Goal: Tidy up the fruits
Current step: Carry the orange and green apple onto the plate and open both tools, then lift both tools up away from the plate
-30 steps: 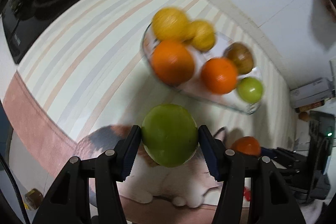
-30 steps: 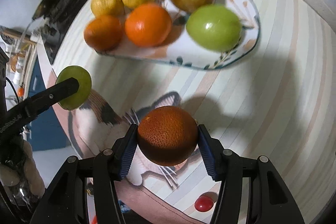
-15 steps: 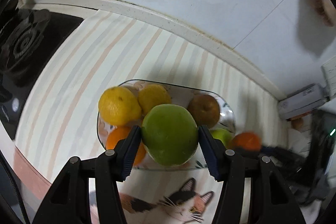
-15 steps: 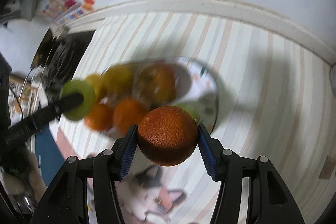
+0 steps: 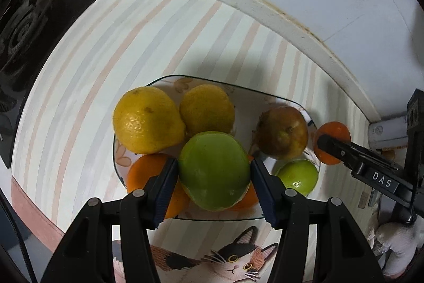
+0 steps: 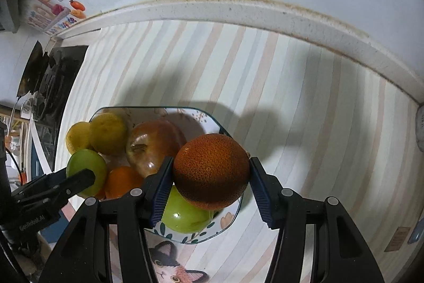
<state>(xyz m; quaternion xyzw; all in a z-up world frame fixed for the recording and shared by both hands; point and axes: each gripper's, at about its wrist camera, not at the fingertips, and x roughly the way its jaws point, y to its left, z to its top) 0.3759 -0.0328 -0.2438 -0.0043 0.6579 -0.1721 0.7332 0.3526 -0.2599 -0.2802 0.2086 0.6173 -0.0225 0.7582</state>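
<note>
Left wrist view: the left gripper (image 5: 214,174) is clamped on a green apple (image 5: 214,174), both blue pads pressed against its sides, jaws partly apart to the width of the fruit. The apple is carried above a shallow patterned plate (image 5: 281,97) that rests on a striped mat (image 5: 111,49). On the plate lie two lemons (image 5: 147,121) side by side at the far left, a brownish pear (image 5: 282,133) at the far right, a second, smaller green apple (image 5: 298,177) at the near right, and an orange (image 5: 143,174) at the near left (partly hidden behind the left pad). A cat picture (image 5: 233,259) is printed on the mat just in front of the plate.

Right wrist view: the right gripper (image 6: 210,171) is closed on a dark orange (image 6: 210,171), pads in contact on both sides, jaws likewise held apart by the fruit. This orange hangs over the right end of the plate, above the smaller green apple. The left gripper with its apple appears at the left edge, over the plate's near left part. A black stove top (image 6: 50,81) lies beyond the mat's left end, and a white wall ledge (image 6: 238,9) borders the mat at the back.
</note>
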